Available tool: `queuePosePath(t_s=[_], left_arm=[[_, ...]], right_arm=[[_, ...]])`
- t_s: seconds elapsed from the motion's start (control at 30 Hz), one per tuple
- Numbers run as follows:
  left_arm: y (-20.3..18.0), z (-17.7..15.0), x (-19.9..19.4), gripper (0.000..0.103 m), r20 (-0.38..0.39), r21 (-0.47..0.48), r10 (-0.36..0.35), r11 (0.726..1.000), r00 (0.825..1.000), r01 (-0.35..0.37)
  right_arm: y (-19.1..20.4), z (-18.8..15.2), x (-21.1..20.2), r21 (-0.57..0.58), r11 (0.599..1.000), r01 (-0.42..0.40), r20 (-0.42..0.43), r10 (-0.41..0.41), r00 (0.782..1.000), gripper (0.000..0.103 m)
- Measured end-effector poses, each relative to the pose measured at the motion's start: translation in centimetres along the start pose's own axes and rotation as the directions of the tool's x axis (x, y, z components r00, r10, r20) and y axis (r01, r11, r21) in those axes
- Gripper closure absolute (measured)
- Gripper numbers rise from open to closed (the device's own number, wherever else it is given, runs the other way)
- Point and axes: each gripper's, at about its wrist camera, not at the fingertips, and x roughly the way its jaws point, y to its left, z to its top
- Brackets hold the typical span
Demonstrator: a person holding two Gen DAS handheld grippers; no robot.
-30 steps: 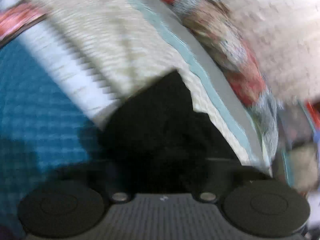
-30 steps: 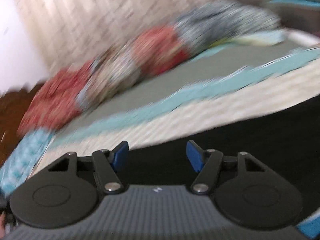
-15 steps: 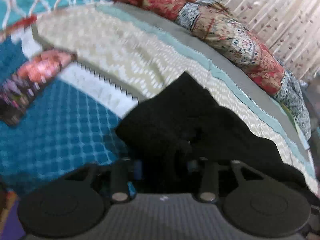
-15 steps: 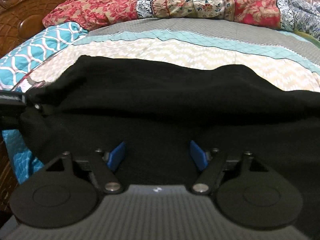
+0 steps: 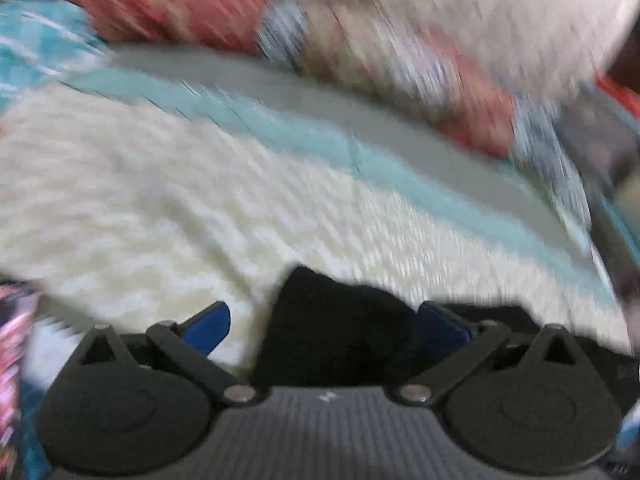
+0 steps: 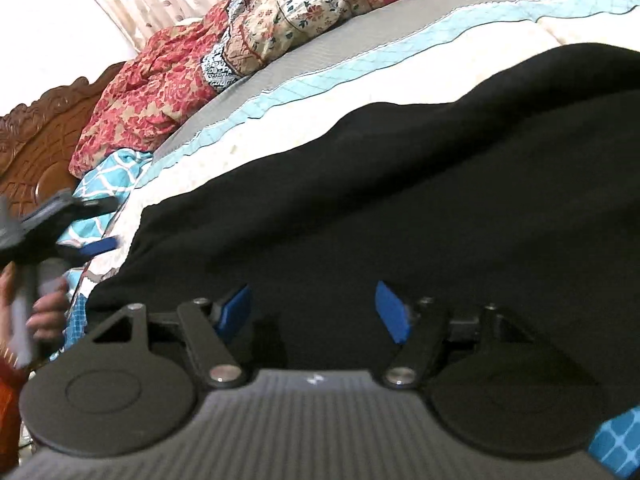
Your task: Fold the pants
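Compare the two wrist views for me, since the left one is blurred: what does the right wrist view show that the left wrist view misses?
Only the right wrist view shows the carved wooden headboard, a person's hand and the broad spread of the black pants. Only the left wrist view shows a corner of the pants between the left hand-held gripper fingers, whose jaws have just been opening. Both show the bedspread and the red patterned quilt.
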Motion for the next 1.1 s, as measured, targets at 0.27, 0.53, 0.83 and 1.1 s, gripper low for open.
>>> queuePosePath(t_s=[0.27, 0.53, 0.83, 1.1], left_arm=[[-0.4, -2.2, -0.4, 0.079, 0.175, -0.041, 0.176, 0.984, 0.969, -0.172], [-1.3, -2.6, 0.8, 0.042, 0.156, -0.065, 0.359, 0.933, 0.920, -0.353], [-6.6, -5.2, -8.0, 0.030, 0.307, -0.083, 0.213, 0.977, 0.927, -0.197], [-11.3, -9.0, 0.8, 0.033, 0.021, 0.094, 0.261, 0.960, 0.965, -0.262]], right_arm=[[-0.1, -1.1, -0.7, -0.054, 0.998, 0.044, 0.002, -0.044, 0.999, 0.032], [0.2, -0.6, -0.6, -0.092, 0.995, 0.041, -0.009, -0.042, 0.999, 0.029], [-4.8, 1.3, -4.6, 0.060, 0.998, 0.031, 0.141, -0.039, 0.989, 0.030], [-13.1, 0.8, -10.6, 0.288, 0.955, 0.071, 0.271, -0.153, 0.950, 0.042]])
